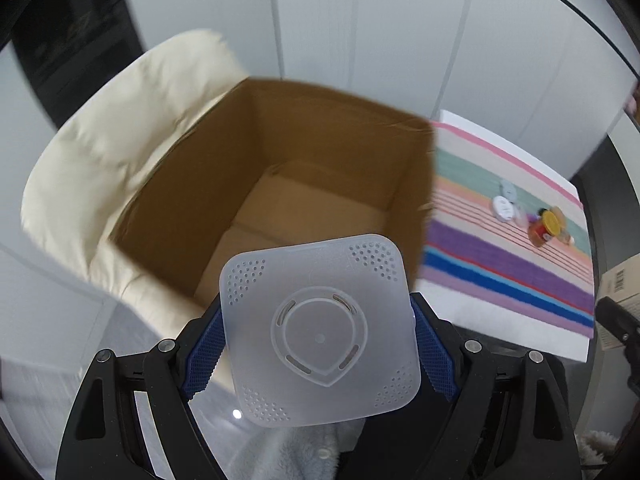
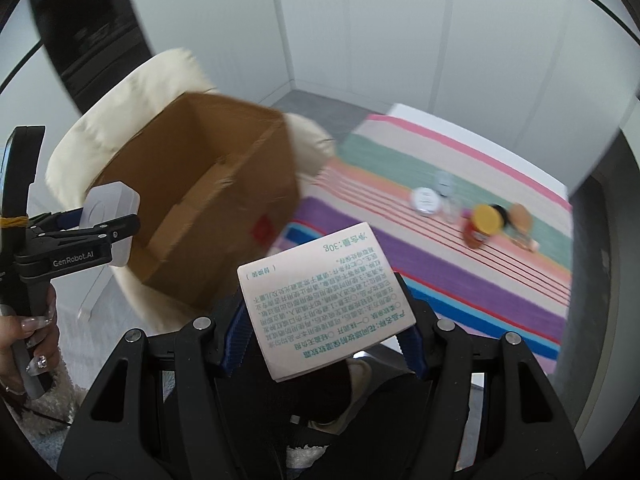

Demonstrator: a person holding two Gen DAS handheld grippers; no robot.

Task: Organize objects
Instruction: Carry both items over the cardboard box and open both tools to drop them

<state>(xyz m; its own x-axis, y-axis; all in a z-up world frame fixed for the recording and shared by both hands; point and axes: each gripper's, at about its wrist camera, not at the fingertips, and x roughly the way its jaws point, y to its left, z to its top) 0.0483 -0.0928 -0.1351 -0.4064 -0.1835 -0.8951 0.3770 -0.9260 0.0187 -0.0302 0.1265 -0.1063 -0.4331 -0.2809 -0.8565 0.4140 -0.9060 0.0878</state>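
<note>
Translucent lid [image 1: 320,330] clamped in left hand-held gripper [image 1: 316,344], above cardboard box [image 1: 288,168]

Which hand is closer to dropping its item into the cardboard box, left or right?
Left. The left gripper holds the translucent square lid right at the cardboard box opening. The right gripper, gripping the pink carton, sits farther back, beside the box.

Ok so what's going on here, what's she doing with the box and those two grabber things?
A person is packing small items into an open cardboard box that sits on a cream cushion. The left gripper holds a translucent square lid just above the box opening. The right gripper holds a small pink printed carton. A few jars remain on the striped cloth.
</note>
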